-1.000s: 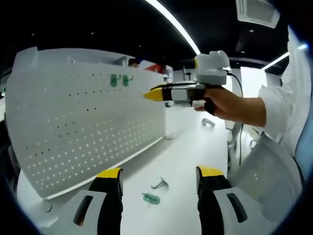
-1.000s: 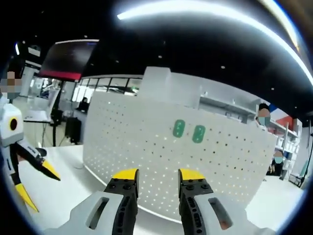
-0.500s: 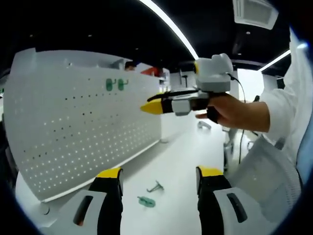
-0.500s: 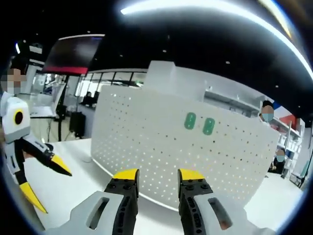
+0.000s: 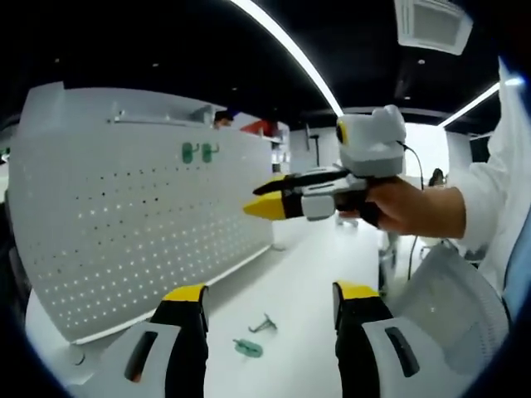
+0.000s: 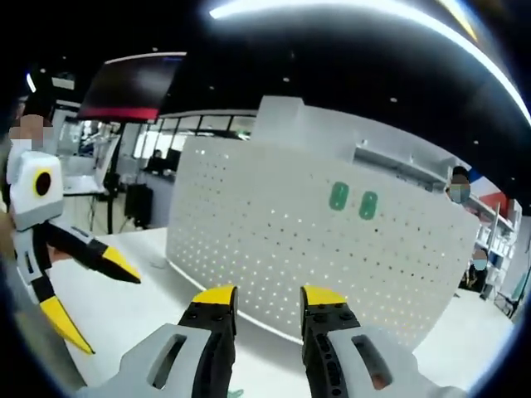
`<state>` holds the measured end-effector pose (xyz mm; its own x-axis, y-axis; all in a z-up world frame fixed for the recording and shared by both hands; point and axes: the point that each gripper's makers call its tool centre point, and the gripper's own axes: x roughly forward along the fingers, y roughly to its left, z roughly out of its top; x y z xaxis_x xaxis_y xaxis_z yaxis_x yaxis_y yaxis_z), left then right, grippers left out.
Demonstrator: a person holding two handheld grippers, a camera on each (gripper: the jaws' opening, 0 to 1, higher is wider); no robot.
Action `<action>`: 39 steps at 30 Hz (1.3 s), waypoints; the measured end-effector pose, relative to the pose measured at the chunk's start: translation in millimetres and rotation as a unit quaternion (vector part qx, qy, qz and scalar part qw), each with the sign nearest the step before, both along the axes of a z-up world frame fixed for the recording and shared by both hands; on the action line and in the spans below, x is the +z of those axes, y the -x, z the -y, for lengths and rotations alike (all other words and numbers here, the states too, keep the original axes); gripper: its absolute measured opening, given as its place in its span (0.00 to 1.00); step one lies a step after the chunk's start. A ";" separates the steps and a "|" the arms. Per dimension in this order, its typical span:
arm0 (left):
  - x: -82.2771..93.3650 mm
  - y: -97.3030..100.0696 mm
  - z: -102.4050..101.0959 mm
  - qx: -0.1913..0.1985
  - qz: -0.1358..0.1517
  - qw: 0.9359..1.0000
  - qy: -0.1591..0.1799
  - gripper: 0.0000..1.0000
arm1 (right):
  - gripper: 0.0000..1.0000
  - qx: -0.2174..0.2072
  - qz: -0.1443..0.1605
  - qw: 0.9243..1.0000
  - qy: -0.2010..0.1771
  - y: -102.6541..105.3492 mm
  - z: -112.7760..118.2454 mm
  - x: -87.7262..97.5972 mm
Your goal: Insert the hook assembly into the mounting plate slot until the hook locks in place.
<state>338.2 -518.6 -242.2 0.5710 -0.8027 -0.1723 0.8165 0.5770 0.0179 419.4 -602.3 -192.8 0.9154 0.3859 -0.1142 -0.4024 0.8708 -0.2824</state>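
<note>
Since a second ago the green hook piece [image 5: 248, 348] and the grey metal hook [image 5: 264, 324] sit lower and a little left between the left gripper's jaws in the left gripper view, and the right gripper [image 5: 265, 199] there has dropped slightly and moved right. In the right gripper view the two green hooks [image 6: 353, 201] on the pegboard [image 6: 274, 240] have slid right and the left gripper [image 6: 91, 303] reaches further in from the left; both cameras have shifted, so the things themselves may not have moved.

The left gripper [image 5: 270, 311] has its jaws wide apart with nothing between them, above the white table [image 5: 307, 282]. The right gripper [image 6: 265, 303], held by a hand [image 5: 406, 207], has its jaws parted with a narrow gap and nothing in them. The green hook piece and grey metal hook lie just beside each other on the table, near the foot of the upright white pegboard.

A mesh chair back [image 5: 448, 290] stands at the right, partly cut off by a white sleeve [image 5: 502, 182]. The hooks' shapes on the board are too small to make out.
</note>
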 end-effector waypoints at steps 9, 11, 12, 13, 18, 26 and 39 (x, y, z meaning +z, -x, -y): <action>5.5 0.6 -0.3 0.008 -0.004 1.000 -0.001 0.63 | 0.29 0.001 0.000 1.000 -0.003 2.0 3.5 -0.1; 8.2 1.7 -2.7 0.011 -0.002 1.000 -0.001 0.63 | 0.29 0.002 -0.004 1.000 -0.002 1.9 2.4 -3.3; 8.9 1.9 -3.2 0.012 -0.002 1.000 0.000 0.63 | 0.29 0.004 -0.007 1.000 -0.002 2.1 1.1 -5.7; 11.4 2.8 -5.1 0.015 -0.003 1.000 0.003 0.63 | 0.29 0.006 -0.009 1.000 -0.002 2.1 0.1 -7.2; 19.0 9.6 -13.1 0.023 0.004 1.000 0.006 0.62 | 0.29 0.016 -0.019 1.000 -0.001 -0.3 -9.0 -15.8; 21.7 19.5 -12.2 0.021 0.011 1.000 0.006 0.62 | 0.29 0.036 -0.038 0.999 0.005 -0.4 -25.0 -31.6; 9.6 8.4 -17.9 0.031 0.004 1.000 0.001 0.62 | 0.28 0.057 -0.096 0.993 0.024 2.7 -38.1 -68.0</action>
